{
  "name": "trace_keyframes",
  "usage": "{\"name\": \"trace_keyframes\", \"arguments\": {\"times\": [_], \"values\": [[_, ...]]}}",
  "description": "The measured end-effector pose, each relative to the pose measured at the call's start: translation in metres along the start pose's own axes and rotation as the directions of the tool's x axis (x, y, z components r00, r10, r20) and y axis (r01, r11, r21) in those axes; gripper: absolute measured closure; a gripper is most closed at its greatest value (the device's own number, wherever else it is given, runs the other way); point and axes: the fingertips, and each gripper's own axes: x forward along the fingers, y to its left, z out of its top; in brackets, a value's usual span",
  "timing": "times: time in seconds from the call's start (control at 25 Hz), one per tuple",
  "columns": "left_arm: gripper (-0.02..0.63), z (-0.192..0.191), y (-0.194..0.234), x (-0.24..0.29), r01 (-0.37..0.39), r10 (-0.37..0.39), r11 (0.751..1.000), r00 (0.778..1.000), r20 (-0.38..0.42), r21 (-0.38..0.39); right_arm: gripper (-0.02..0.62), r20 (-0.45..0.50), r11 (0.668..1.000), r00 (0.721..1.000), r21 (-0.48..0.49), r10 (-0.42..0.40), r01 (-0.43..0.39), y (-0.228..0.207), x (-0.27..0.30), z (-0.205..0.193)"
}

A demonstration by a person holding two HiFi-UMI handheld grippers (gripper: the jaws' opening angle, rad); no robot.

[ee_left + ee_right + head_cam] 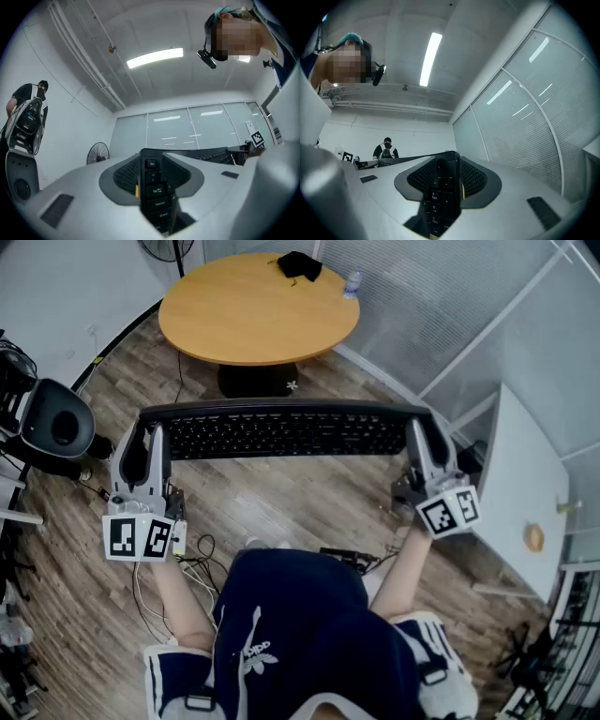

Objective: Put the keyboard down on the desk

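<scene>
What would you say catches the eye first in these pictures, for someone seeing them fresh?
A long black keyboard hangs in mid-air over the wood floor, across the middle of the head view. The left gripper is clamped on its left end and the right gripper on its right end. Beyond it stands a round wooden table, and a white desk lies at the right edge.

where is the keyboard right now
In the head view the keyboard is held in the air at mid-frame, its left end in the left gripper and its right end in the right gripper, over the wood floor near the round table.
</scene>
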Motion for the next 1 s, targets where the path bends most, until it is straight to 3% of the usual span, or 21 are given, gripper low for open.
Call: {"name": "trace_keyframes", "arguments": {"times": [1.0], "values": [[0.466, 0.0013, 0.0001, 0.0014, -0.012, 0.012, 1.0, 1.0, 0.003, 0.015, 0.448, -0.004, 0.999, 1.0, -0.033, -0.026, 0.026, 0.0032, 0.0014, 0.0052]]}}
